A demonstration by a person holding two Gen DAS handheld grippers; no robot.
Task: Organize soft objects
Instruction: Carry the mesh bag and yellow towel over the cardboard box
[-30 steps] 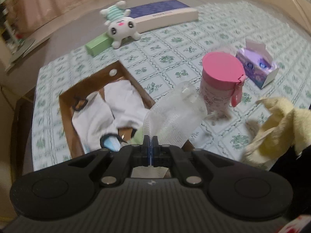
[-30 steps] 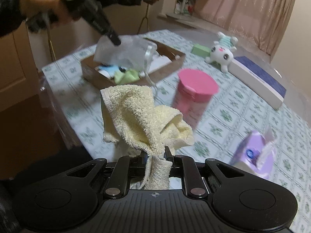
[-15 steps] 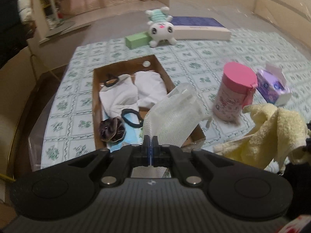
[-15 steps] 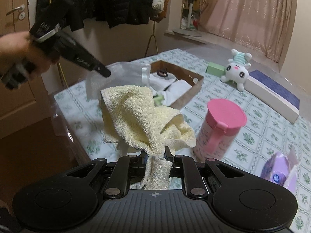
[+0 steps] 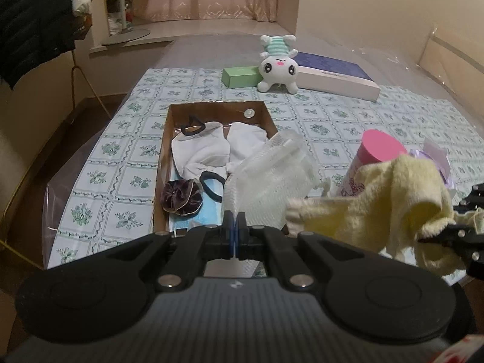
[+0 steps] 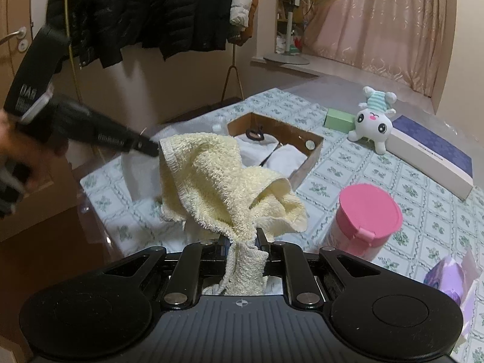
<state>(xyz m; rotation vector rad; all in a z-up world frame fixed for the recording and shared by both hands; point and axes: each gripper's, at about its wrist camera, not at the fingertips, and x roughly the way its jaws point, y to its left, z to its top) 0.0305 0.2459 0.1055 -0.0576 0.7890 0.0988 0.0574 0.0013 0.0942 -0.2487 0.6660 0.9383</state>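
L gripper pinches white mesh pouch above cardboard box. R gripper pinches yellow towel.

Fluffy yellow terry towel, white mesh pouch, matt cardboard box, velvet scrunchie

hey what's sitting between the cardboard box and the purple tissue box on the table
The pink-lidded bottle stands between the cardboard box and the purple tissue box, clearest in the right wrist view. The rest is bare tablecloth.
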